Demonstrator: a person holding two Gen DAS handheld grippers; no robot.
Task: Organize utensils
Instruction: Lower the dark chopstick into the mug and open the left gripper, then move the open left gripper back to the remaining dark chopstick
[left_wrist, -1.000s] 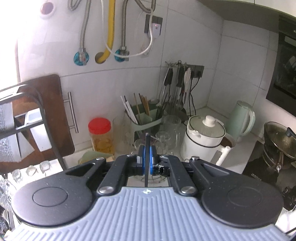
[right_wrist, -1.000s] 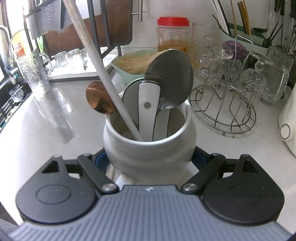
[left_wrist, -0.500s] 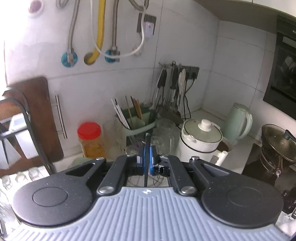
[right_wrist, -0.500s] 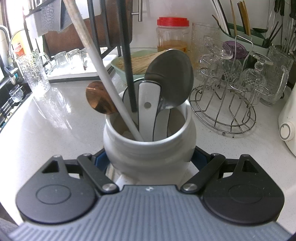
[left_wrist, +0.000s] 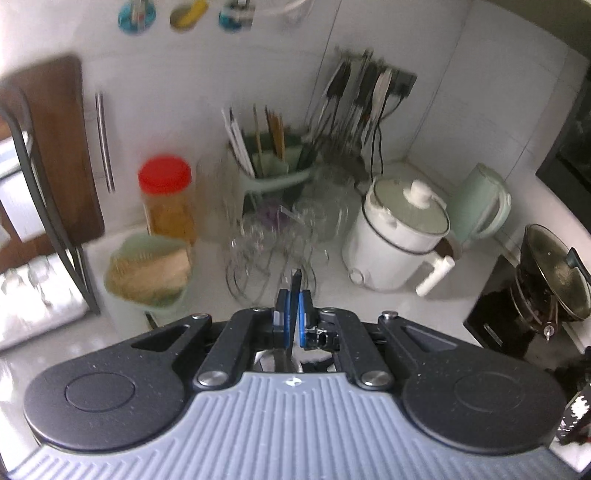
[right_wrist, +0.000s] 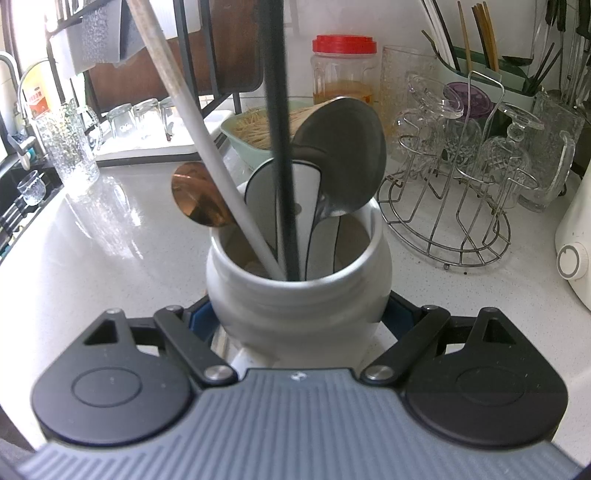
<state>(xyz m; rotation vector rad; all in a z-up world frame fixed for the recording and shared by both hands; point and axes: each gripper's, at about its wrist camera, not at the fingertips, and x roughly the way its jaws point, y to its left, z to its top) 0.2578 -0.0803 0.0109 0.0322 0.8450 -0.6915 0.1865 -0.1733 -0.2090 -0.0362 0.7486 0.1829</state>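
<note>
My right gripper (right_wrist: 299, 314) is shut on a white ceramic jar (right_wrist: 295, 291) that stands on the counter, with one pad pressing each side. Inside the jar are a long white handle (right_wrist: 184, 96), a copper spoon (right_wrist: 195, 201), a steel spoon (right_wrist: 343, 155) and white spoons with black trim (right_wrist: 306, 184). A thin black utensil (right_wrist: 279, 129) comes straight down from above, its lower end inside the jar's mouth. In the left wrist view my left gripper (left_wrist: 293, 314) is shut on that black utensil (left_wrist: 295, 288), whose top pokes out between the blue pads.
A wire rack of upturned glasses (right_wrist: 454, 177) stands right of the jar. Behind are a red-lidded jar (right_wrist: 343, 70), a green bowl of sticks (right_wrist: 251, 129) and a chopstick holder (left_wrist: 266, 162). A white cooker (left_wrist: 399, 240), a kettle (left_wrist: 480, 203) and a pot (left_wrist: 554, 273) fill the right side.
The black utensil has entered the right wrist view from above and sunk into the jar. The left wrist view has tipped down toward the counter. The right gripper and the jar have stayed still.
</note>
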